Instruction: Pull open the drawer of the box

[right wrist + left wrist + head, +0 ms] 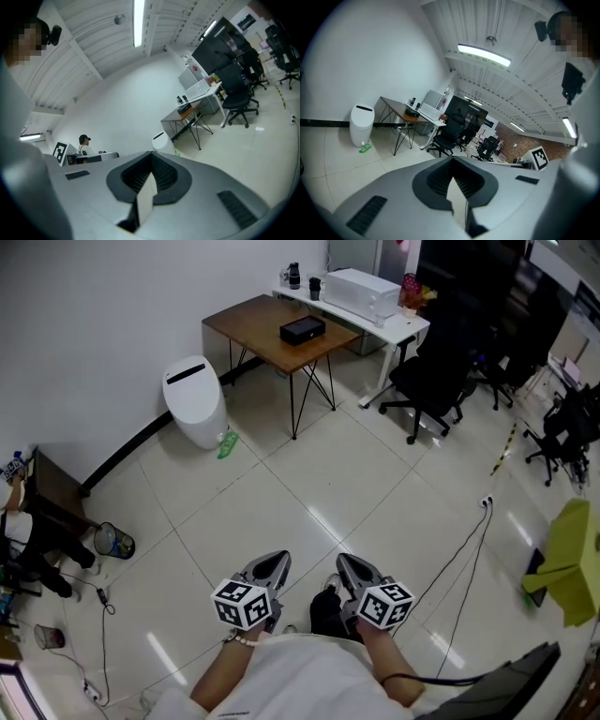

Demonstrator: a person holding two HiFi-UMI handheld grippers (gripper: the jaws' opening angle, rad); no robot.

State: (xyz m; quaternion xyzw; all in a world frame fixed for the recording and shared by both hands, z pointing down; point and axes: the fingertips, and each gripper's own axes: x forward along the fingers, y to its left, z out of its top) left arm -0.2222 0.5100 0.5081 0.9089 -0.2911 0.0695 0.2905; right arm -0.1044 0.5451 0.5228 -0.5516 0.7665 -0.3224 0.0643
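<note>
The box [302, 330] is small and black and rests on a brown wooden table [253, 329] across the room, far from both grippers. Which face carries its drawer cannot be made out at this distance. In the left gripper view the box [411, 113] is a dark speck on that table. I hold my left gripper [275, 564] and right gripper [349, 566] side by side close to my body, over the tiled floor, pointing toward the table. Both sets of jaws are shut with nothing in them, as seen on the left gripper [452, 160] and the right gripper [151, 155].
A white bin [194, 399] stands by the wall left of the table. A white desk [375, 315] with a white appliance sits behind it, with black office chairs [436, 381] to the right. A cable [464, 554] trails over the floor at right. Clutter [47, 521] lines the left wall.
</note>
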